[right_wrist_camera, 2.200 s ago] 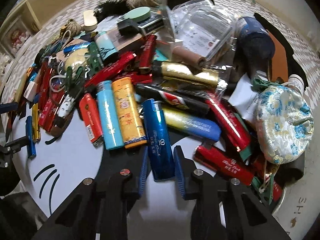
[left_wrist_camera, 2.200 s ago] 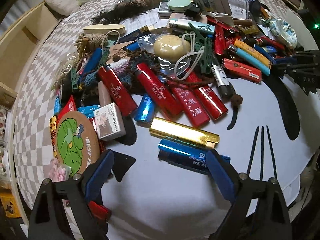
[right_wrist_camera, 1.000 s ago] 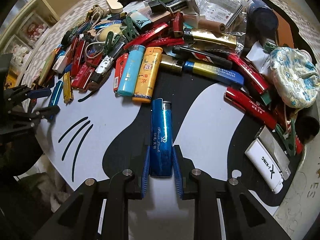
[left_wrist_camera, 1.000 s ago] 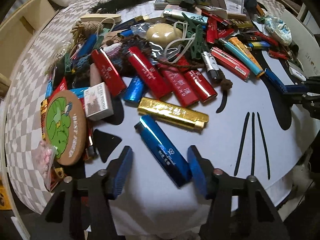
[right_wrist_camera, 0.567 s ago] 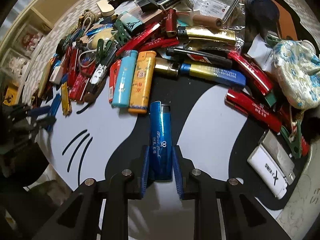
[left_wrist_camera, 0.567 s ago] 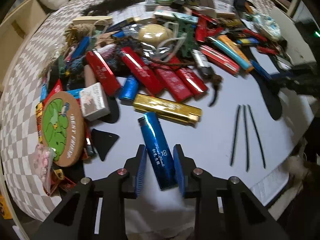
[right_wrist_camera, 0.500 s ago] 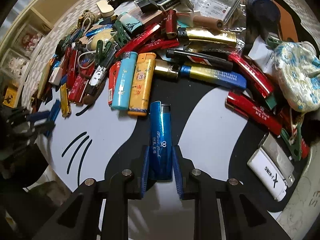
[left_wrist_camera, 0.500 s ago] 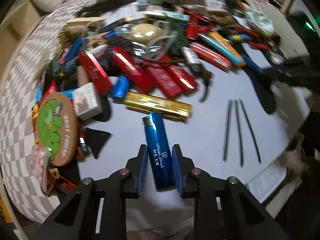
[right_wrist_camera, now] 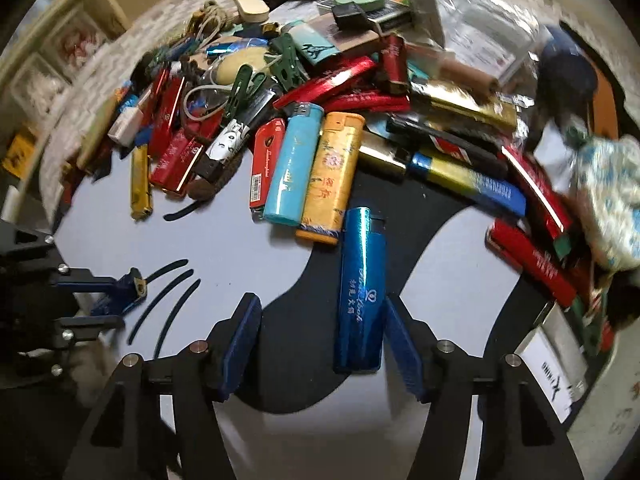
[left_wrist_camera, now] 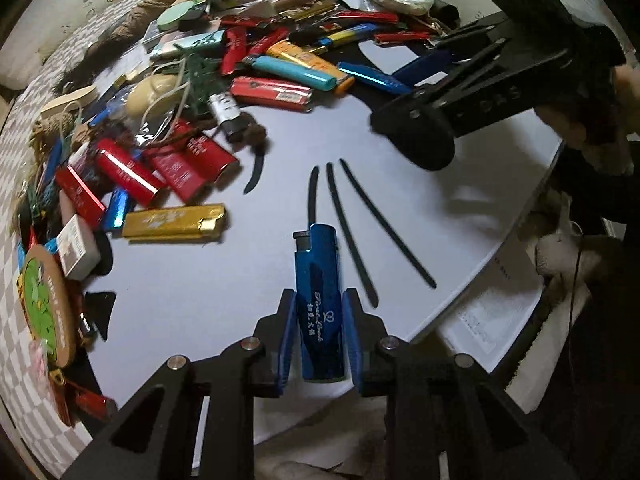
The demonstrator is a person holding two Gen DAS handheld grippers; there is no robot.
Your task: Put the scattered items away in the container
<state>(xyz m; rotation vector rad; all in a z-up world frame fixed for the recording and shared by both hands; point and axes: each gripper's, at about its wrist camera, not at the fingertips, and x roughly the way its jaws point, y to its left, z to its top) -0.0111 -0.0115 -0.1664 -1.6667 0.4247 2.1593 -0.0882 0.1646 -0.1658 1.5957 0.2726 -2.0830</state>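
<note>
My left gripper [left_wrist_camera: 318, 332] is shut on a blue lighter [left_wrist_camera: 318, 280], held cap-forward just above the white cat-face mat [left_wrist_camera: 200, 280] beside three black whisker lines. The jaws of my right gripper [right_wrist_camera: 322, 344] are opening. A second blue lighter [right_wrist_camera: 360, 292] lies between them on the mat's black patch, close to the right pad [right_wrist_camera: 402, 344] and well clear of the left one. In the left wrist view the right gripper [left_wrist_camera: 424, 70] reaches in from the upper right. The left gripper [right_wrist_camera: 120, 292] shows at the left edge of the right wrist view.
A dense pile of lighters [right_wrist_camera: 312, 168], green clothes pegs [right_wrist_camera: 244, 88], cords and packets covers the mat's far half. An embroidered pouch [right_wrist_camera: 604, 200] lies at the right, and a round green coaster [left_wrist_camera: 44, 308] at the left. The mat's near edge [left_wrist_camera: 500, 248] drops off beside the whiskers.
My left gripper closed on its blue lighter and carried it toward the whisker lines. My right gripper opened and let its blue lighter rest on the mat.
</note>
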